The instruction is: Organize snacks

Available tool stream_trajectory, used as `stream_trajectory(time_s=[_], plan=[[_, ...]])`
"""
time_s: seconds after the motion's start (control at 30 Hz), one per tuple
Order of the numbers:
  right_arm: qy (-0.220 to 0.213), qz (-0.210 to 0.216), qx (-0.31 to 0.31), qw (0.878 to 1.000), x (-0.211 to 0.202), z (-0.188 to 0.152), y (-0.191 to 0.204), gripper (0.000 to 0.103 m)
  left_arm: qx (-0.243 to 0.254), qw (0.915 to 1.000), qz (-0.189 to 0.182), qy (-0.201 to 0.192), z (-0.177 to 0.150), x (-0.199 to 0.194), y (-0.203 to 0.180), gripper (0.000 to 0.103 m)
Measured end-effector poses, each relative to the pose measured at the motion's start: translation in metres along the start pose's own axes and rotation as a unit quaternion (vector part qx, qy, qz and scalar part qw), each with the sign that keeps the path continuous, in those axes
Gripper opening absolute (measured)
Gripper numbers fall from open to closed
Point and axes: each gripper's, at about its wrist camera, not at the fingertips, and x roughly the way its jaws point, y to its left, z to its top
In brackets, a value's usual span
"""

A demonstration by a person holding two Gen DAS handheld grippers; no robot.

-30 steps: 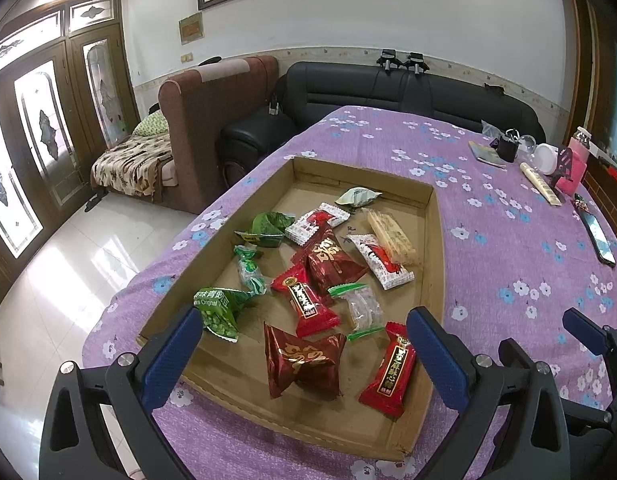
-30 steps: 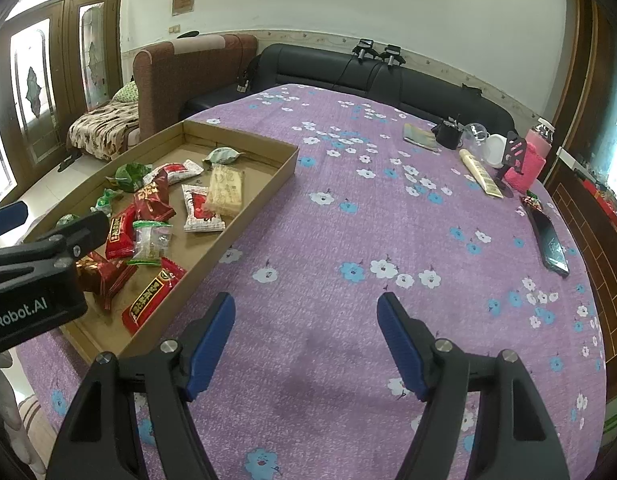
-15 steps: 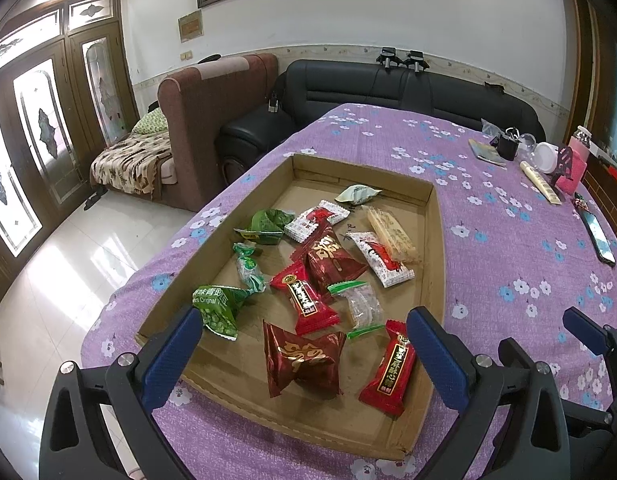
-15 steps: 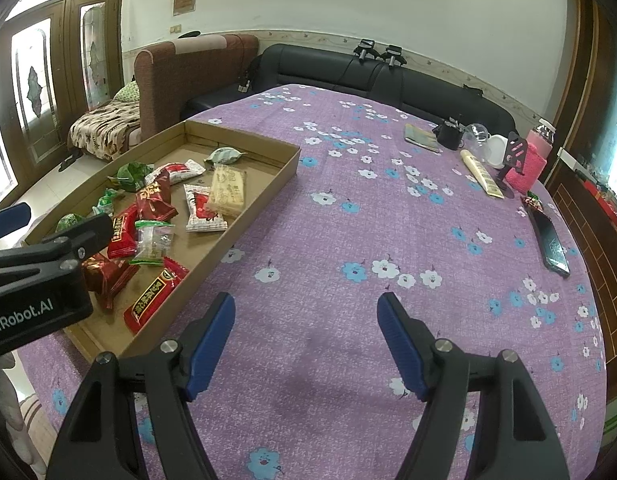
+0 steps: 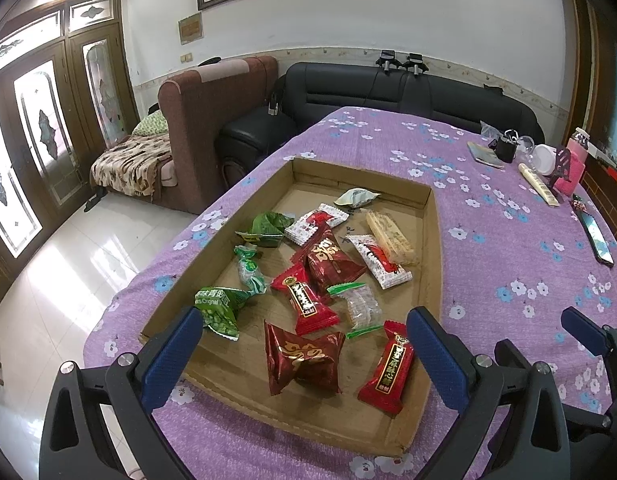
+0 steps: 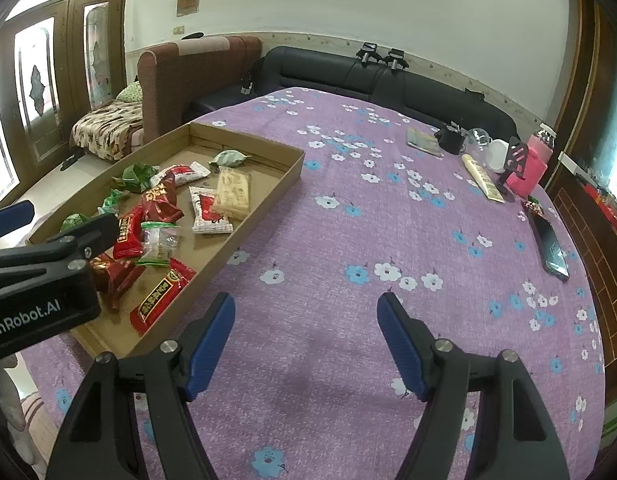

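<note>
Through the left wrist camera I saw my left claw [image 5: 304, 350] spread wide and gripping nothing, hanging over the near end of the cardboard tray [image 5: 434, 240] that sat on the purple flowered desk [image 5: 508, 240]. The snacks lay loose inside the tray: a dark red pack [image 5: 302, 358] between the fingers, a bright red bar [image 5: 386, 368] just beside the blue pad of my right-hand finger [image 5: 434, 356], a green pea bag [image 5: 218, 306] near the left one, a clear candy [image 5: 358, 306] and another red bar [image 5: 304, 300] a bit farther in. Beyond those I made out a white-and-red pack [image 5: 378, 260] touching a pale wafer [image 5: 392, 236], with a grey-green sweet [image 5: 356, 198] close to the far wall. At the desk's far right stood a pink bottle [image 5: 574, 162] and a phone [image 5: 596, 236]. Through the right wrist camera my right claw [image 6: 306, 346] was likewise spread apart and empty, held over bare cloth [image 6: 328, 360] to the right of the tray [image 6: 268, 200], well apart from every snack. The left claw's black body [image 6: 40, 280] covered the tray's near left corner, and the bright red bar [image 6: 162, 298] lay just inside the near right wall.
</note>
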Motion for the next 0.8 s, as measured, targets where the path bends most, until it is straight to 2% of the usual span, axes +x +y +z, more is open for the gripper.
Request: stream_trajectory(time_s=[0.6, 0.7, 0.8], plan=[[-0.018, -0.001, -0.004, 1.000, -0.027, 0.000, -0.004, 0.073, -0.003, 0.9997, -0.005, -0.025, 0.002, -0.027, 0.007, 0.103], [-0.022, -0.002, -0.004, 1.000, -0.032, -0.001, -0.005, 0.073, -0.005, 0.9985, 0.005, -0.055, 0.001, -0.041, 0.009, 0.103], [-0.026, -0.002, -0.006, 1.000, -0.038, -0.002, -0.003, 0.073, -0.014, 0.9941, 0.007, -0.107, 0.001, -0.064, 0.012, 0.103]])
